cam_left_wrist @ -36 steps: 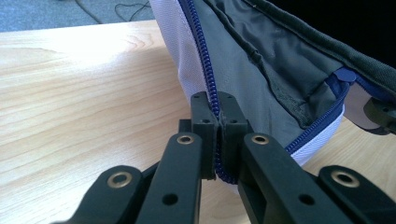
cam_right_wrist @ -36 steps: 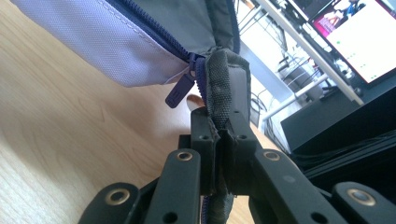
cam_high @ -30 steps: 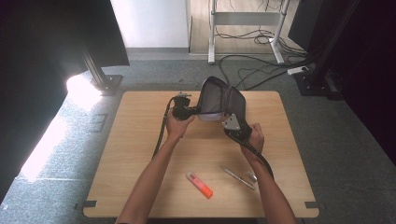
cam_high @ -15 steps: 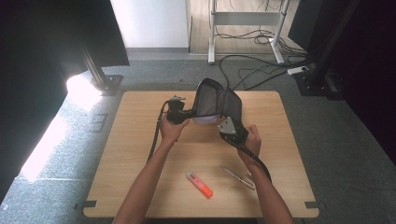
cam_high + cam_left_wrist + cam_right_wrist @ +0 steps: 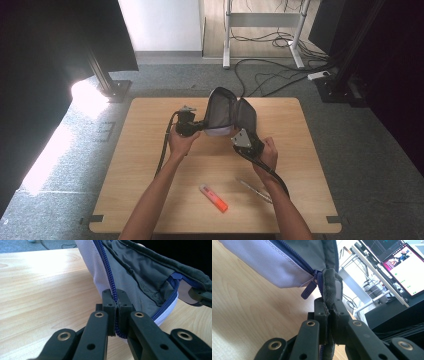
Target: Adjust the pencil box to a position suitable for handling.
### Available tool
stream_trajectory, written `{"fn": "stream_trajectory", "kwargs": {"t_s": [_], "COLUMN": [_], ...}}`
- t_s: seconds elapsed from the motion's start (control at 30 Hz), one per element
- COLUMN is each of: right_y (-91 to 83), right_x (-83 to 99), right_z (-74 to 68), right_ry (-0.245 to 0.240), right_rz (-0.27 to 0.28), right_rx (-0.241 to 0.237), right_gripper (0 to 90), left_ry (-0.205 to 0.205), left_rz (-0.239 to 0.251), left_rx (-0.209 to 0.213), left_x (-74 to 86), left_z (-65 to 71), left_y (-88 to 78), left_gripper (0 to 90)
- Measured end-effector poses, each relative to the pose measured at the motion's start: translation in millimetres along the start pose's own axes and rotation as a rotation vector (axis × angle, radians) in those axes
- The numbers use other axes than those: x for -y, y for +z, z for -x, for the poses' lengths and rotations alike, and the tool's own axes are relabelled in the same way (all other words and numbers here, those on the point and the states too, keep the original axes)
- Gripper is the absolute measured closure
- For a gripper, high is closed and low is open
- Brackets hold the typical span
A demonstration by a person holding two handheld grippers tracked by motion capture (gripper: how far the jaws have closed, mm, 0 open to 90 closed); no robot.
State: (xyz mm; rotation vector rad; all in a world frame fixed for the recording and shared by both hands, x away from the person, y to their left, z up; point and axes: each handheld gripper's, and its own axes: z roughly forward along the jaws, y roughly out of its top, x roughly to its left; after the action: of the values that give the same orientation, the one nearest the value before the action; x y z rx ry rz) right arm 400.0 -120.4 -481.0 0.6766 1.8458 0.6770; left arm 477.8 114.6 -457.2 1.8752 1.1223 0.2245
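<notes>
A pouch (image 5: 227,114) with a pale lilac outside, grey lining and blue zip stands open above the wooden table (image 5: 150,150), held between both hands. My left gripper (image 5: 192,126) is shut on its left rim; in the left gripper view the jaws pinch the blue zip edge of the pouch (image 5: 130,272) at my left gripper (image 5: 116,312). My right gripper (image 5: 243,138) is shut on the right rim. In the right gripper view my right gripper (image 5: 329,315) clamps the dark grey rim of the pouch (image 5: 272,260) beside the blue zip pull (image 5: 309,290).
An orange marker (image 5: 214,197) and a thin silver pen (image 5: 254,190) lie on the table near its front edge, between the forearms. Cables (image 5: 270,75) trail on the floor beyond the table. A metal desk frame (image 5: 265,25) stands behind.
Both hands and the pouch have shifted slightly left. The pouch has turned a little, so its mouth faces the camera more. Both grips stay the same.
</notes>
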Motion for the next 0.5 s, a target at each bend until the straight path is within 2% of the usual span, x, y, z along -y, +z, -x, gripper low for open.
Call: {"fn": "stream_trajectory", "kwargs": {"t_s": [0.5], "right_y": [-9.8], "right_x": [1.2], "right_z": [-7.9], "right_ry": [0.004], "right_rz": [0.010], "right_rx": [-0.017], "right_gripper": [83.4], "left_ry": [-0.001], "left_rz": [0.006], "left_rx": [0.011], "left_x": [11.3], "left_z": [1.6], "left_y": [-8.8], "left_gripper": [88.3]}}
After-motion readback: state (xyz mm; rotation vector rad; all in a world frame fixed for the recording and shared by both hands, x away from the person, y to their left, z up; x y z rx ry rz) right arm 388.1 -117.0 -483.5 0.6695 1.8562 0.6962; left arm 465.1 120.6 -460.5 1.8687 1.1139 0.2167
